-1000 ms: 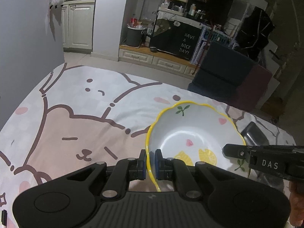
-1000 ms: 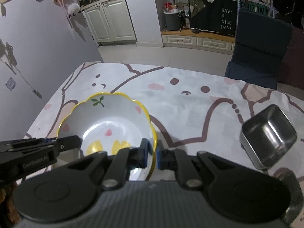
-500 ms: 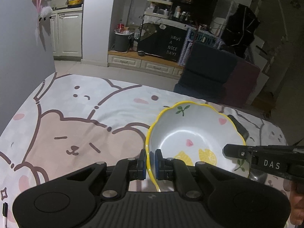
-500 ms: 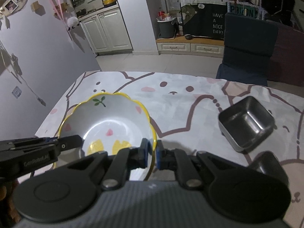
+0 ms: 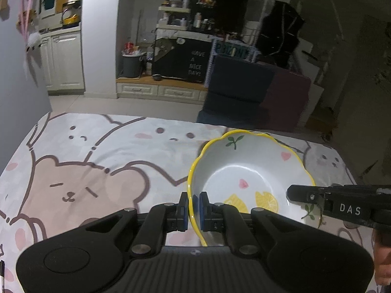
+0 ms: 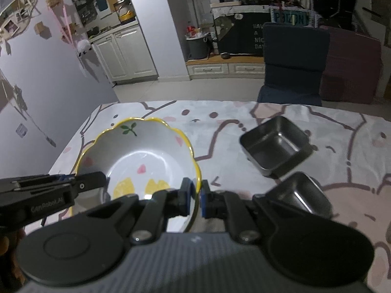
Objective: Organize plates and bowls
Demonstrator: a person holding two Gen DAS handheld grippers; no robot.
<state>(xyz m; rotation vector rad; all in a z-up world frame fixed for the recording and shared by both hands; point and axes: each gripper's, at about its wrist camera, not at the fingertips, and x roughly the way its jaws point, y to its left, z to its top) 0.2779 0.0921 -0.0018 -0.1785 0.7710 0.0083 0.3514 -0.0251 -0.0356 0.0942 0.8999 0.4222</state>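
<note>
- The left tongs [image 5: 193, 211] are squeezed tight on the left rim of the yellow-edged bowl [image 5: 246, 171]. One blue pad sits inside the rim and one sits outside.
- The right tongs [image 6: 195, 199] are squeezed tight on the right rim of the same bowl. Their blue pads pinch the wavy yellow edge from both sides too.
- So the bowl hangs between the two tongs, one on each side. It looks lifted a little above the tabletop [image 5: 97, 151], though its underside cannot be seen.
- The bowl is white inside. It has yellow lemon slices, small pink hearts and green sprigs painted on it. It sits open side up.
- In the left view the right tongs show as a black bar with white letters, reaching in from the right edge. A bit of the person's hand [image 5: 381, 263] shows under it.
- In the right view the left tongs show as a black bar coming in from the left edge.
- The tabletop wears a bear-print cloth [image 6: 354, 146] with pink and white bears and brown lines.
- To the right of the bowl sits a square metal dish [image 6: 276, 144], open side up, well apart from the bowl.
- A second metal dish [image 6: 303, 193] is nearer, just in front of the first one. The right tongs hide part of it.
- Behind the tabletop stands a dark blue chair [image 6: 293, 56]. Farther back there are white cabinets [image 5: 63, 61] and a grey bin [image 5: 132, 66].
</note>
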